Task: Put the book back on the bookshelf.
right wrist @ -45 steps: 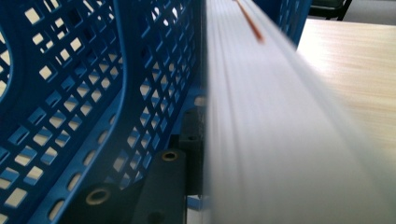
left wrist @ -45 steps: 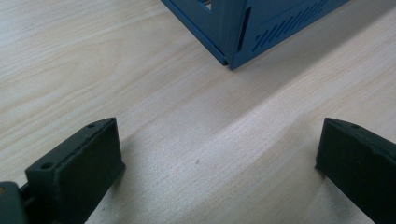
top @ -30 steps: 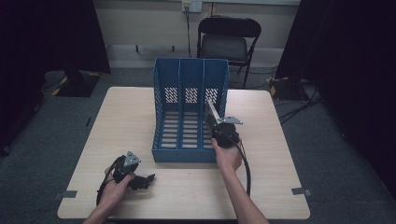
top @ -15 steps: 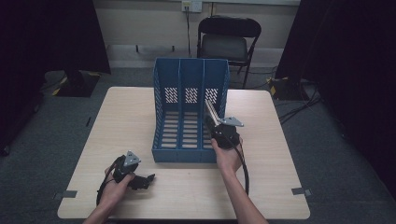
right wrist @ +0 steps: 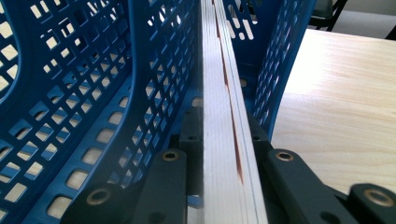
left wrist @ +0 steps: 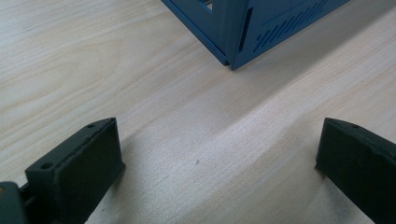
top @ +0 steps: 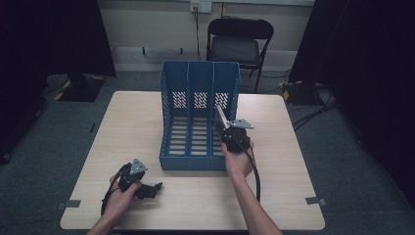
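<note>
nothing moved; right gripper (right wrist: 219,158) clamps book (right wrist: 222,116) — long axis into rack (top: 169,112)

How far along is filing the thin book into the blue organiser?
Done: the right tongs grip the thin book edge-on. In hand: it is entering the blue organiser's right-hand slot. Left: seating it fully and letting go. The left tongs wait open on the table.
</note>
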`<state>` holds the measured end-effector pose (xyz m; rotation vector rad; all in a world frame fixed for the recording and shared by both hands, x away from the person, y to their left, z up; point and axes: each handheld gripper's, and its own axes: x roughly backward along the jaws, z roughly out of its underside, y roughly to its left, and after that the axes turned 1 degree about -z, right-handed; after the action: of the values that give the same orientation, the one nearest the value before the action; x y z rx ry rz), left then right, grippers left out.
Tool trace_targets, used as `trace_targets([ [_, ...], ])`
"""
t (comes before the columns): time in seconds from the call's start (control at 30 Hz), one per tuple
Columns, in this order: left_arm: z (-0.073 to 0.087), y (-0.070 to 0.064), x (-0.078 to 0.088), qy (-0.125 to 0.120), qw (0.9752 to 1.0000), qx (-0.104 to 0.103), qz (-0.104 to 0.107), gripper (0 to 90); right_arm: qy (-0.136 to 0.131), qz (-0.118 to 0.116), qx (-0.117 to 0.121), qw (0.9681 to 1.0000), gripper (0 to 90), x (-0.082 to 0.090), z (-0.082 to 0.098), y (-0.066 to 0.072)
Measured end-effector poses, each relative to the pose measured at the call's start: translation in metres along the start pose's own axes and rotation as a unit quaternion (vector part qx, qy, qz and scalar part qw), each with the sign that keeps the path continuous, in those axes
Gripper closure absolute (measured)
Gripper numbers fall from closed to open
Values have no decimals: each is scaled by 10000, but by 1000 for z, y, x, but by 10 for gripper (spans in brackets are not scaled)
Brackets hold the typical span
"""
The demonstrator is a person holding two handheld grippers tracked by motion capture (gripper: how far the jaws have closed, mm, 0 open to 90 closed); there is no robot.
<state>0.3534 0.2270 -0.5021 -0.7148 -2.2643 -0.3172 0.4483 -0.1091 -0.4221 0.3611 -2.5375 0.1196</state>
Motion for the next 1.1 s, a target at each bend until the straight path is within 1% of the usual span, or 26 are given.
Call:
trace_targets([
  [0.03,0,0,0,-6,10000,2,-2,0,-8,45,-4,10000,761,0,0,1],
  [0.13,0,0,0,-3,10000,2,-2,0,-56,72,-7,10000,762,0,1,2],
  [0.4,0,0,0,-1,10000,0,-2,0,-167,88,-77,9998,764,0,3,4],
  [0.5,0,0,0,-4,10000,2,-1,0,-274,191,-114,9994,764,1,5,5],
  [0.57,0,0,0,-2,10000,-1,1,0,-348,219,-243,9989,763,1,7,5],
  [0.6,0,0,0,-2,10000,-2,2,0,-381,246,-259,9986,764,1,8,5],
  [0.7,0,0,0,0,10000,-3,2,0,-470,328,-161,9982,764,2,11,7],
  [0.83,0,0,0,-1,10000,-3,1,0,-553,407,-301,9972,764,4,11,5],
  [0.93,0,0,0,2,10000,-3,6,0,-639,473,-351,9962,764,6,10,5],
  [1.0,0,0,0,3,10000,-3,7,0,-696,578,-345,9953,764,7,10,7],
  [1.03,0,0,0,-1,10000,2,6,0,-701,625,-340,9950,764,7,10,8],
  [1.1,0,0,0,-2,10000,-1,5,0,-644,699,-413,9946,763,7,10,8],
])
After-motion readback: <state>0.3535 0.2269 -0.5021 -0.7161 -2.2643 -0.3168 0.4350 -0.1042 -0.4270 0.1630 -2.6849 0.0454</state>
